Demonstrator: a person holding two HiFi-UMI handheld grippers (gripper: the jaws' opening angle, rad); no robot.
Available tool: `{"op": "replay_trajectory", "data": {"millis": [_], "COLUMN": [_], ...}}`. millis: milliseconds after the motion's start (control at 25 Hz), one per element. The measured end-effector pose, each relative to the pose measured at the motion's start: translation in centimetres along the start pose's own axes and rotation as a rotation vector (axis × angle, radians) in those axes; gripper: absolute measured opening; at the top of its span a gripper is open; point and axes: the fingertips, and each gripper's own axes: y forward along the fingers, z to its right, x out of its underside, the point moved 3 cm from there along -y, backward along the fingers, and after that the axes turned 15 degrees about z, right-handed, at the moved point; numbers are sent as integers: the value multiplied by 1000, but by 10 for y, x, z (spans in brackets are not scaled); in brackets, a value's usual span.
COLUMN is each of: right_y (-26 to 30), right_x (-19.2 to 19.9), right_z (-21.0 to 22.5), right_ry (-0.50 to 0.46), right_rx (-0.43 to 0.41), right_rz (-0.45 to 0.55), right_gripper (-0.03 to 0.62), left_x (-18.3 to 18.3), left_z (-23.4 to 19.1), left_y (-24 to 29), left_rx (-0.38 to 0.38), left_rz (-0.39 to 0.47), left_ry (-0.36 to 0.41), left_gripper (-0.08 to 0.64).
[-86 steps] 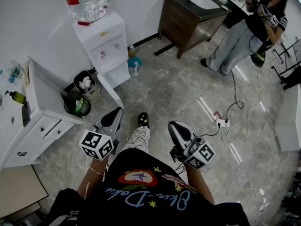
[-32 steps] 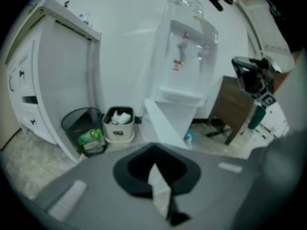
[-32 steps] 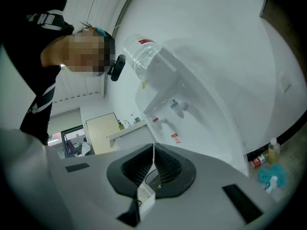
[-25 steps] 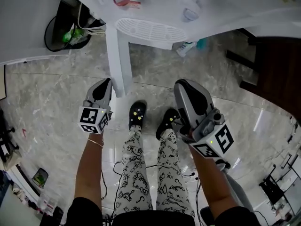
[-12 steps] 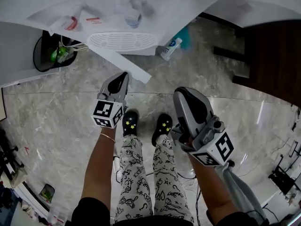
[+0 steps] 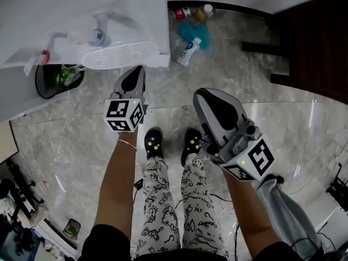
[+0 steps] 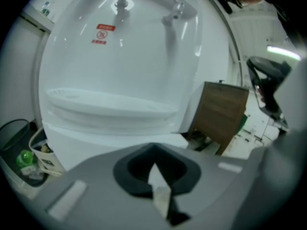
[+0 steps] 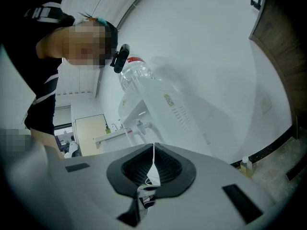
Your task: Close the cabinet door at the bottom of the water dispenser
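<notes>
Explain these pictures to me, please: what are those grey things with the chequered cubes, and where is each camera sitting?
No robot here: a person stands on a marble floor and holds a hand-held gripper in each hand, a grey two-jaw tool carrying a marker cube. The head view comes from a camera on the person's head, looking down on the left hand-held gripper, the right hand-held gripper and the person's shoes. The two gripper views come from cameras riding on those tools, looking along their jaws; both pairs of jaws are together, holding nothing. The left one points at the white water dispenser, below its drip tray. Beside it on the floor are a bin and some bottles.
</notes>
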Motion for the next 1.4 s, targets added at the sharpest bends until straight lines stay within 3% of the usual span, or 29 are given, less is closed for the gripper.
{"op": "replay_trajectory", "data": {"millis": [120, 240, 400, 840, 960, 1160, 1400], "right_y": [1, 5, 12, 21, 27, 24, 16], "right_x": [4, 4, 1, 0, 5, 14, 25], "right_z": [9, 11, 12, 10, 4, -9, -29], "right_ry": [5, 16, 10, 15, -8, -52, -84], "right_rx": [6, 3, -19, 2, -17, -52, -69], "right_rz": [-12, -11, -12, -14, -40, -104, -197], "right_gripper": [17, 17, 17, 17, 17, 17, 17], "left_x": [6, 18, 17, 10, -1, -32, -84], "left_z": [1, 6, 6, 8, 18, 53, 65], "left_y": [11, 17, 28, 21, -1, -44, -86], "left_rx": [-22, -14, -24, 30, 64, 200, 167], "left_rz": [-7, -64, -40, -53, -30, -27, 43], "left_ry": [-17, 16, -28, -21, -34, 56, 8], "left_gripper": [-3, -3, -3, -2, -2, -2, -2]}}
